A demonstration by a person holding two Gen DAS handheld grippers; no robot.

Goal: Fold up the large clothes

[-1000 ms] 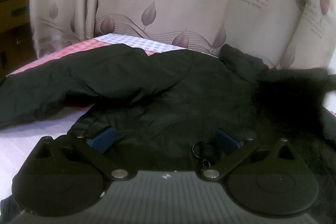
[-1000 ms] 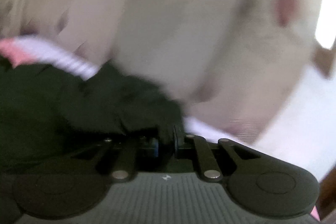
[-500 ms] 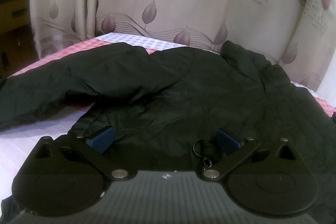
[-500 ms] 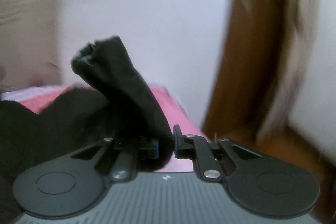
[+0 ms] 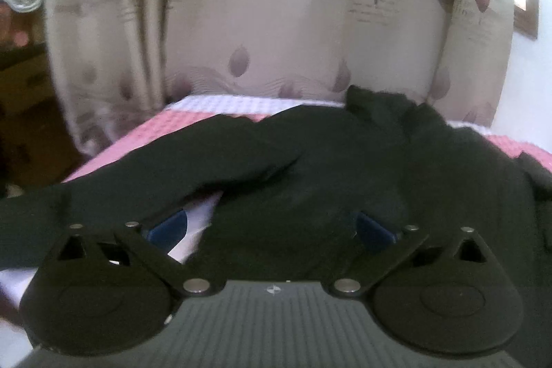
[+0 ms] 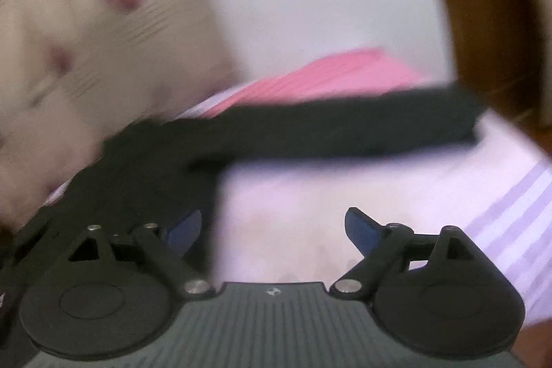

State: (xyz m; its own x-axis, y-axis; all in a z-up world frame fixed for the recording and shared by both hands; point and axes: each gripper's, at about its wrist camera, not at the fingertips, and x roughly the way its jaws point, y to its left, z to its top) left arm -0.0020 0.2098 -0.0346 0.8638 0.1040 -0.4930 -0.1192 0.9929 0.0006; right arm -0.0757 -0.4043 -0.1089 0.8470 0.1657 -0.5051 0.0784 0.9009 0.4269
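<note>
Right claw (image 6: 272,230) just opened, sleeve (image 6: 345,130) free

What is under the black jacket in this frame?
The black jacket lies on a bed sheet, pink checked at the far side, pale lilac striped nearer. Whatever sits beneath the jacket's middle is covered and cannot be seen.

The right gripper (image 6: 272,230), its jaws just opened wide with nothing between them, hovers over the pale striped sheet (image 6: 431,195) beside the black sleeve (image 6: 345,133).
</note>
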